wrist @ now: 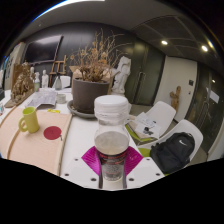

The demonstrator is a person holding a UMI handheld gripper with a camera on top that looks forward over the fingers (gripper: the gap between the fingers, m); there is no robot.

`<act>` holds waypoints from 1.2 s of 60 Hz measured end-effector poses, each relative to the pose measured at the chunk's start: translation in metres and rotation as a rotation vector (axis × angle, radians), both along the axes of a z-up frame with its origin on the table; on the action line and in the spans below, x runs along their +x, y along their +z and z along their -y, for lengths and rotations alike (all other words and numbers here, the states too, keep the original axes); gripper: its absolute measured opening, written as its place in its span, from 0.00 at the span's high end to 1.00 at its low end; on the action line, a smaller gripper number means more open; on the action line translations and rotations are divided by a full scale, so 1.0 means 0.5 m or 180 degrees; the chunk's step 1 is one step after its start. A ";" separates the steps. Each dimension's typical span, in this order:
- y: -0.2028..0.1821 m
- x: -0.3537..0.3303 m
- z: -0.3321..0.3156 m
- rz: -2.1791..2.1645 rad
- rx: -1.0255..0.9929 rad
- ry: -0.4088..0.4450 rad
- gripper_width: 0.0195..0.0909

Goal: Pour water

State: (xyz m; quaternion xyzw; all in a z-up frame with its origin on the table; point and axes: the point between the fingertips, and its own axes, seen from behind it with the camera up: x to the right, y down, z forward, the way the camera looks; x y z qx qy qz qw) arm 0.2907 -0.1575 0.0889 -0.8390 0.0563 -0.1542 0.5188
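Seemingly at the carry step: claw (111, 165) closed on a white-capped plastic bottle (111, 140), both pads pressing it, held upright above the tabletop (75, 155). Yellow mug (29, 120) sat left of the bottle, well apart. Next, probably uncapping, then tilting toward the mug.

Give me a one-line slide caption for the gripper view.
Gripper holds a clear white-capped bottle above a white table, with a yellow-green mug and a potted dry plant beyond.
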 end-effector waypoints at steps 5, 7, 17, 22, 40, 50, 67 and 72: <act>0.064 0.004 -0.035 0.0367 0.0003 -0.0030 0.91; 0.092 0.002 -0.053 0.0524 0.0009 -0.0016 0.91; 0.208 -0.052 -0.168 0.1565 -0.0026 0.0117 0.91; 0.252 -0.106 -0.230 0.2152 -0.0052 0.0270 0.91; 0.249 -0.341 -0.399 0.4285 -0.0210 0.1020 0.91; 0.199 -0.421 -0.431 0.5126 -0.0325 0.1300 0.91; 0.168 -0.436 -0.440 0.4965 -0.0411 0.1349 0.91; 0.171 -0.416 -0.432 0.4230 -0.0375 0.1191 0.91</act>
